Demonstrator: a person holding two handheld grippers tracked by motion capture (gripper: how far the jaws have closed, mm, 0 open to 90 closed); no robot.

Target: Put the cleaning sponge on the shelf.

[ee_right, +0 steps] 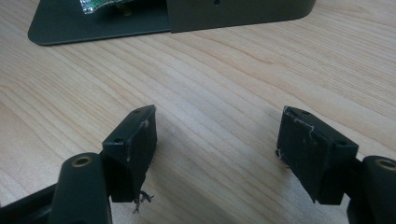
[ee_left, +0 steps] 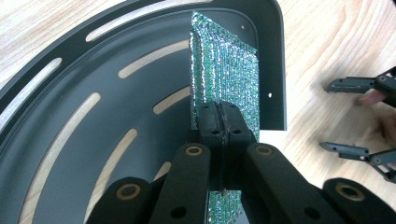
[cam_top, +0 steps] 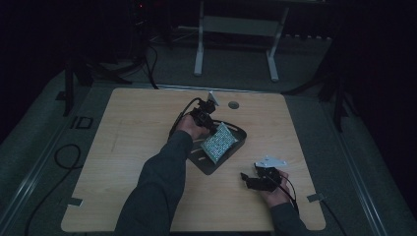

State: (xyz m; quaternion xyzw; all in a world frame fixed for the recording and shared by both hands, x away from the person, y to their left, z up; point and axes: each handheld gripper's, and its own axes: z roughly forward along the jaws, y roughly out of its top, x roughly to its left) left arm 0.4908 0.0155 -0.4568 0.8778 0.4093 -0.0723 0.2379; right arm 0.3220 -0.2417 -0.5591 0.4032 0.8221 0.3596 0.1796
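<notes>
Both forearms reach forward, left gripper [ee_left: 219, 122] pinching scourer [ee_left: 224, 74].

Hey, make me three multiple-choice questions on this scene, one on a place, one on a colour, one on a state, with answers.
1. Where is the glittery pad?
A. over the dark tray
B. at the table's near left corner
C. on the floor

2. What colour is the pad's glitter?
A. red
B. green and silver
C. yellow

3. The right hand-held gripper is:
A. shut on the pad
B. open over bare table
C. shut on the tray

Answers: 1 A, the left hand-held gripper holds it there; 2 B, seen close up; 3 B, jaws stand wide apart.
</notes>
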